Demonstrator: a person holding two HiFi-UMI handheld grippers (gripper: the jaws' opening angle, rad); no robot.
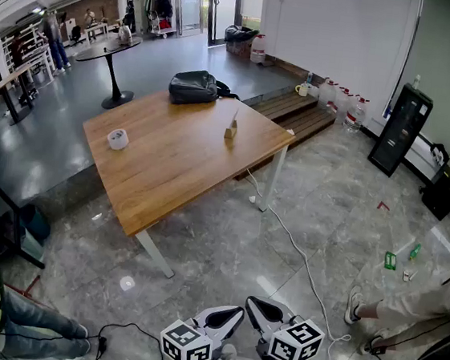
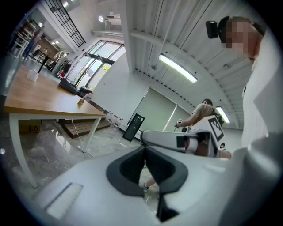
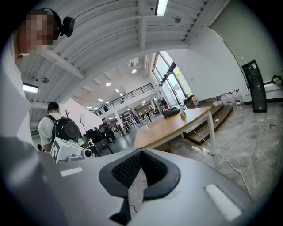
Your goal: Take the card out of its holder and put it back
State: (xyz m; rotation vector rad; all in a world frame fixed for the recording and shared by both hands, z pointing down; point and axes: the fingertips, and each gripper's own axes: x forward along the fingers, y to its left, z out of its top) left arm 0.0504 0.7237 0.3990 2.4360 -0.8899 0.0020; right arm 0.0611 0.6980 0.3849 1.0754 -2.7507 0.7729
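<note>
A small wooden holder [image 1: 230,133] with a thin card [image 1: 234,121] standing upright in it sits near the far right edge of the wooden table [image 1: 178,170]. Both grippers are held low at the bottom of the head view, well short of the table. My left gripper [image 1: 235,311] and right gripper [image 1: 254,303] point toward each other, each shut with nothing between its pads. In the left gripper view the left gripper [image 2: 145,151] is shut, and the holder [image 2: 81,102] is tiny on the table. The right gripper [image 3: 141,152] is shut too, with the holder [image 3: 182,115] far off.
A white tape roll [image 1: 117,139] lies at the table's left and a black bag [image 1: 193,88] at its far corner. A white cable [image 1: 304,261] runs over the marble floor. A person's legs [image 1: 404,310] are at the right, another person [image 1: 0,311] at the left.
</note>
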